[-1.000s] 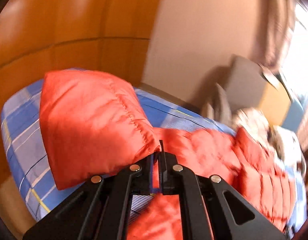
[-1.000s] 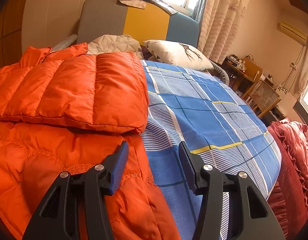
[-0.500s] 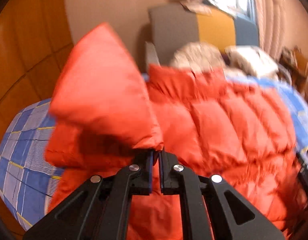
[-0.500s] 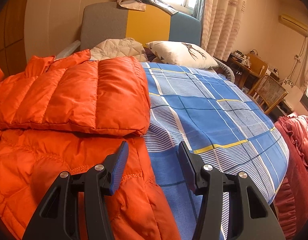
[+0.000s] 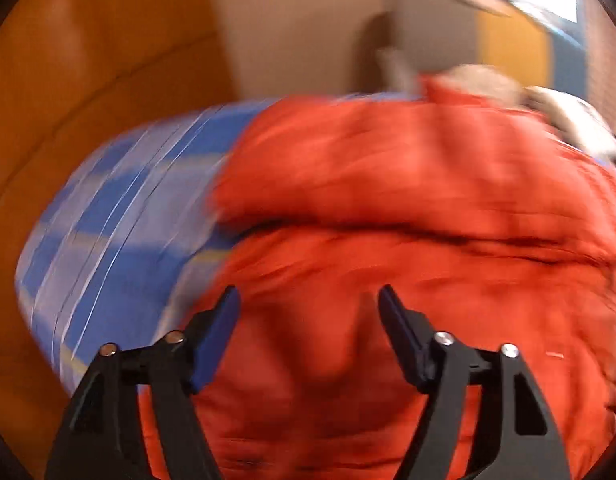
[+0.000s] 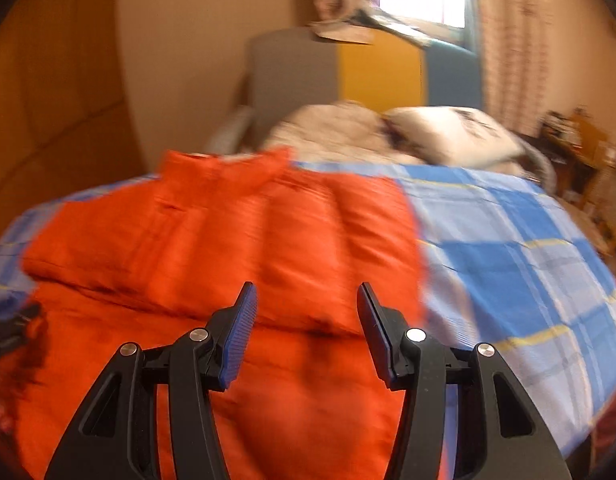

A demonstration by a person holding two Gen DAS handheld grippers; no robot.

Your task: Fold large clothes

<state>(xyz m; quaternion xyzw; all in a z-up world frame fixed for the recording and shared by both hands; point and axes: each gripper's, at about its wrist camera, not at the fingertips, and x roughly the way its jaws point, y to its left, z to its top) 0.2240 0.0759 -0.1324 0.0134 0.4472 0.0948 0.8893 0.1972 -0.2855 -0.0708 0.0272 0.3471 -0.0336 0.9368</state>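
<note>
An orange puffer jacket [image 5: 408, 208] [image 6: 235, 240] lies spread on a bed with a blue plaid sheet [image 6: 508, 264]. Both of its sleeves are folded in over the body. In the blurred left wrist view my left gripper [image 5: 308, 304] hovers above the jacket's lower part; its jaws are opening and nothing sits between them. My right gripper [image 6: 305, 300] stands open over the jacket's hem, with only air between its blue pads. The tip of the left gripper [image 6: 11, 326] peeks in at the left edge of the right wrist view.
Two pillows [image 6: 448, 136] and a grey, yellow and blue headboard [image 6: 360, 68] sit beyond the jacket. Orange wooden panelling [image 5: 87, 80] runs along the left of the bed. A desk and chair [image 6: 584, 148] stand at the far right.
My left gripper carried the sleeve it pinched across onto the jacket's body, then let go and opened. The right gripper rose and swung left, staying open.
</note>
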